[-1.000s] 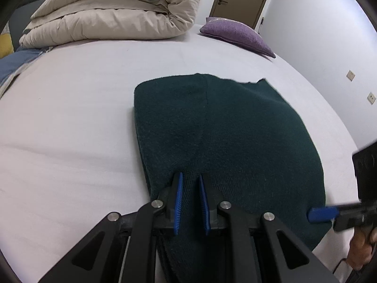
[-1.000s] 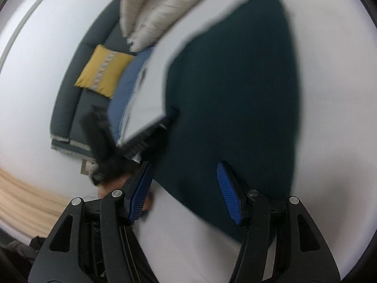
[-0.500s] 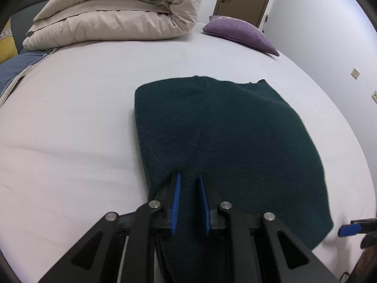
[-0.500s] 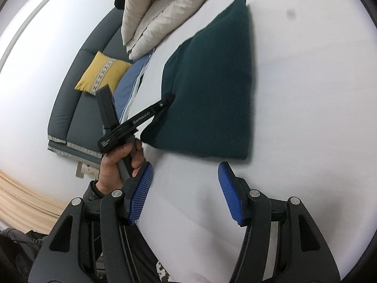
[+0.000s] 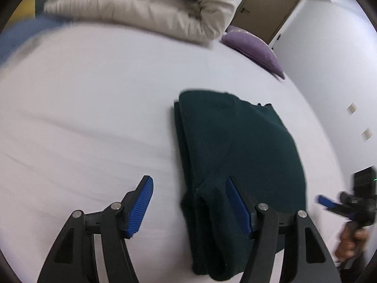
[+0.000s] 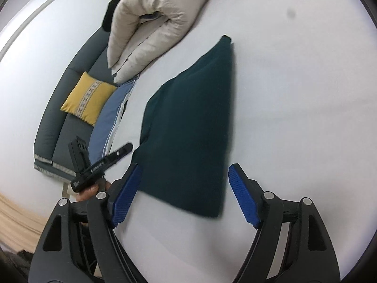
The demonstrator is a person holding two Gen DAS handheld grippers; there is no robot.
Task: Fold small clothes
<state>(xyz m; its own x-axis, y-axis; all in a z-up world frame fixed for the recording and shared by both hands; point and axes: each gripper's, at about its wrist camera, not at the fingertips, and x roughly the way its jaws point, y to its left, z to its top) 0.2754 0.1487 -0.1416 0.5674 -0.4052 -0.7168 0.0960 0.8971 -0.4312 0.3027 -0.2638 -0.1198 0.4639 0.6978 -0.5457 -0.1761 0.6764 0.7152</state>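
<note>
A dark green garment [image 5: 235, 153] lies folded into a rough rectangle on the white bed [image 5: 82, 118]. My left gripper [image 5: 188, 198] hovers over its near left corner with the jaws opening. The cloth's edge lies slack between them and no pad presses on it. In the right wrist view the same garment [image 6: 193, 122] lies ahead of my right gripper [image 6: 186, 188], whose jaws are also opening above the near edge, clear of the cloth. The left gripper [image 6: 122, 151] shows there at the garment's left corner, and the right gripper [image 5: 327, 202] shows at the far right of the left wrist view.
A rolled beige duvet [image 5: 141, 7] and a purple pillow [image 5: 252, 47] lie at the far end of the bed, near a brown door [image 5: 264, 7]. Beside the bed stands a grey sofa [image 6: 51, 122] with a yellow cushion [image 6: 89, 99], and a blue sheet [image 6: 108, 122] hangs at the bed's edge.
My left gripper has let go of the garment's near edge, spread its jaws wide and shifted left. My right gripper has widened its jaws and drawn back from the garment.
</note>
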